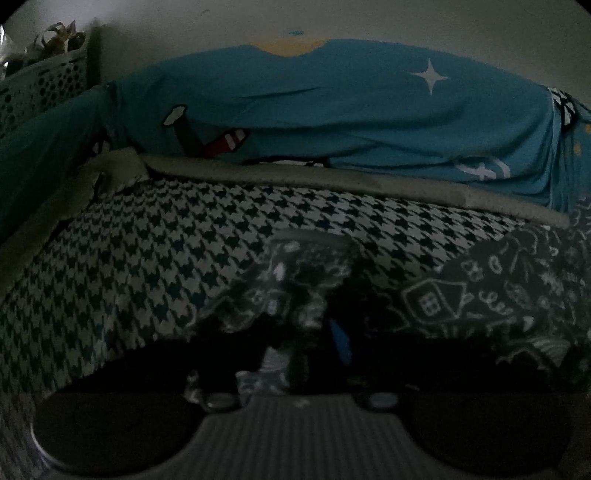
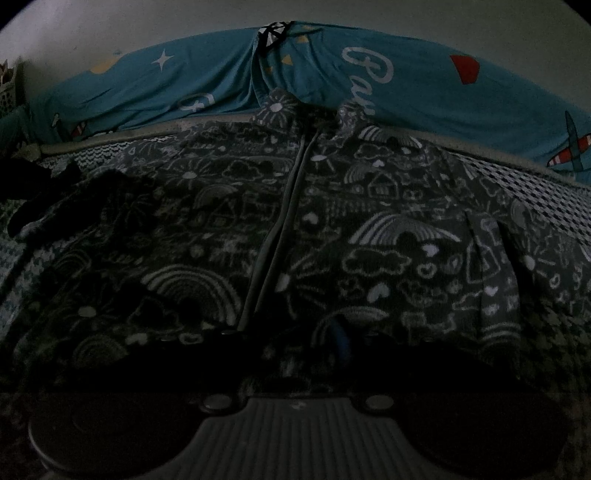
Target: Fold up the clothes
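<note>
Left wrist view: left gripper point(image 1: 314, 295) pinched closed on doodle-print jacket point(image 1: 498, 288) cuff.
Right gripper point(image 2: 314, 354) too dark; grip undetermined, over jacket hem.

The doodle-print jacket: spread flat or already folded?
Mostly spread. The jacket lies front up, zipper running down its middle and collar at the top; the left gripper has one edge bunched up.

We are in a dim bedroom at home: a bed with a houndstooth cover point(image 1: 147, 251), a blue cartoon-print pillow point(image 1: 332, 110) against a plain wall point(image 1: 369, 18), and a laundry basket point(image 1: 40, 81) beside it.
</note>
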`<state>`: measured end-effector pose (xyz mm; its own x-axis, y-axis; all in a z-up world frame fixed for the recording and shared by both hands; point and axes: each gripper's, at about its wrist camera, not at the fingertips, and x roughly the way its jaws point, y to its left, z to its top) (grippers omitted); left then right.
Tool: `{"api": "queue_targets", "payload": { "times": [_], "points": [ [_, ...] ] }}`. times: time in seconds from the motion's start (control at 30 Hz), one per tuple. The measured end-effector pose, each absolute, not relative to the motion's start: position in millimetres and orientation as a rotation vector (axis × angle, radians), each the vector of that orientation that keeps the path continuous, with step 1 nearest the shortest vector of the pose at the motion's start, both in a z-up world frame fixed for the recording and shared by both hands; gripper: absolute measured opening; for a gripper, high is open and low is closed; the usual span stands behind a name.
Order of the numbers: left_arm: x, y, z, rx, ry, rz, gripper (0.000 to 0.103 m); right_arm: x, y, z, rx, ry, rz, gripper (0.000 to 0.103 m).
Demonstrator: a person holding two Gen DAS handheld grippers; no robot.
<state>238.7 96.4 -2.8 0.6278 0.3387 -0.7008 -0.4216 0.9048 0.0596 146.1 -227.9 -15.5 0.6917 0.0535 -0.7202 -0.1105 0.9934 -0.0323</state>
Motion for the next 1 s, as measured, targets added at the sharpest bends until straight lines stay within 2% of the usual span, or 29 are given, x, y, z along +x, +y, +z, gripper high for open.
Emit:
{"api": "queue_targets", "payload": {
  "times": [0.1,0.2,1.0],
  "points": [
    [235.3,94.5,-0.9,-0.097,0.766,0.445,0.016,146.9,-227.8,-15.8,-0.083,0.798,0.092,0.041],
    [230.8,93.6,2.2,-0.092,0.755,0.454,0.015,147.4,-226.9,-16.1,-0.093,0.793,0.093,0.041],
    [183.6,100.6,24.3,-0.050,0.740,0.581,0.014,148.0,-226.1,-19.1,-0.122,0.762,0.088,0.050]
  ]
}}
